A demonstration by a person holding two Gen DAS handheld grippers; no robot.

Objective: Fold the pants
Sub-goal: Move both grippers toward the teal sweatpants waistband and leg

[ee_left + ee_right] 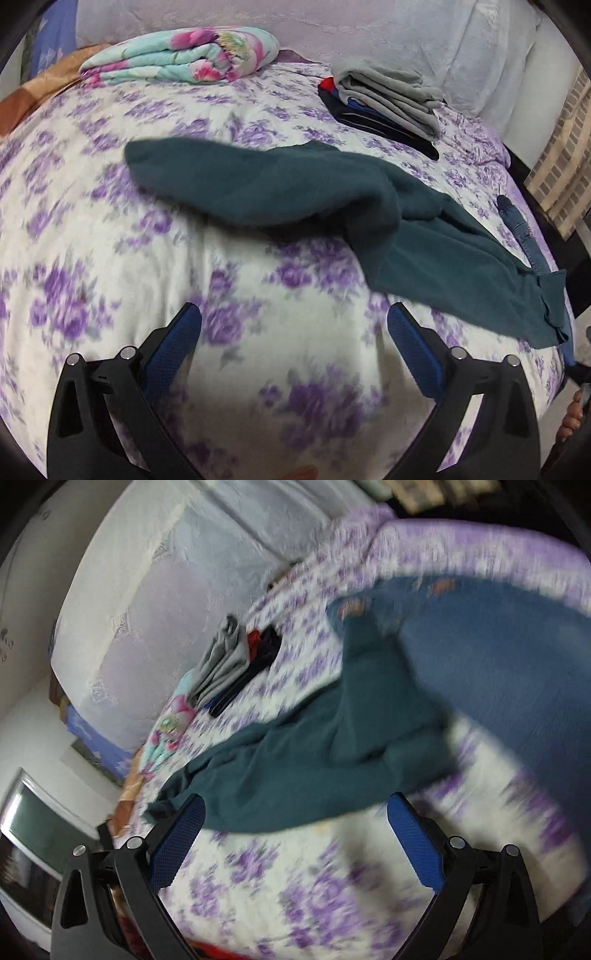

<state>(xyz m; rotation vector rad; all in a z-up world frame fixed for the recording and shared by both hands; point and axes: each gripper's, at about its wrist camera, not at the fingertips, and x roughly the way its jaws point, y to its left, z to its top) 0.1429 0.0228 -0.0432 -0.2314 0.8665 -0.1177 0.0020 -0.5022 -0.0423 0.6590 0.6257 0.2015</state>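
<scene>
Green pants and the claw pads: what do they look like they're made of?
The green pants look like a soft, matte knit, maybe fleece or cotton jersey: no shine, a faintly fuzzy surface, and they drape in loose rounded folds. Motion blur keeps me from telling the weave. The pads on the left claw look like blue rubbery material with a fine dotted grip texture, set on matte black plastic fingers.

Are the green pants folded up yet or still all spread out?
Partly folded. The teal pants lie loosely on the bedspread, one part doubled over, the rest stretched out long.
</scene>
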